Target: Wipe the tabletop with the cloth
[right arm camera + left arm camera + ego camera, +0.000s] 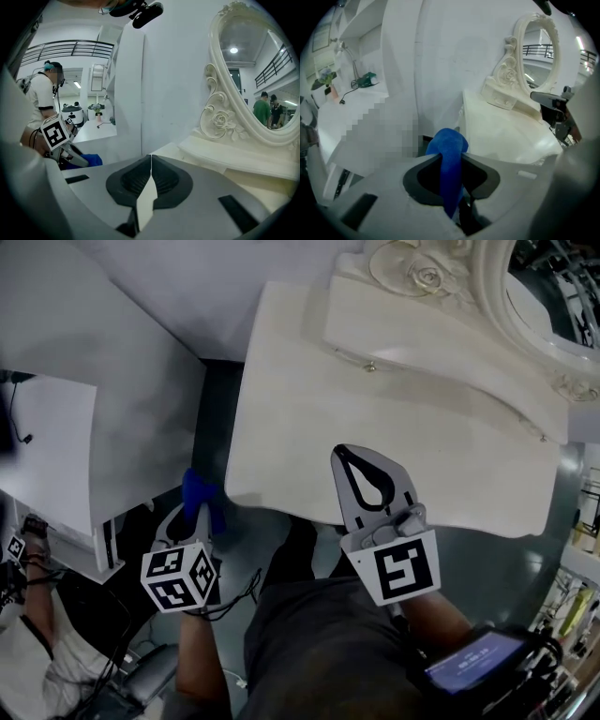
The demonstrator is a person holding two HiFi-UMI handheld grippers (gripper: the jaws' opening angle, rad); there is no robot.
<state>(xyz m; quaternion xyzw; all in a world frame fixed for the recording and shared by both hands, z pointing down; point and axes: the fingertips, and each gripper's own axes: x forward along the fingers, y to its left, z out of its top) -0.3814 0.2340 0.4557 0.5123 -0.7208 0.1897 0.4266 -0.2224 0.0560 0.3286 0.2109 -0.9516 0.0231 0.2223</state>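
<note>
Directly below the head camera, a person holds two tools at the front edge of a white dressing-table surface [300, 418]. The left hand-held gripper [192, 505] has its jaws narrowed onto a blue cloth [199, 491], which is pinched between them; a fold bulges out past the tips and the rest hangs back through the jaws. This cloth is off the surface, just left of its front left corner, over dark floor. The right hand-held gripper [341, 454] has its jaws pressed together with nothing between them, and its tips are over the front part of the surface. Beyond the right hand-held gripper, at the far right of the surface, stands an ornate white oval mirror [243, 61] on a raised base carved with a rose.
</note>
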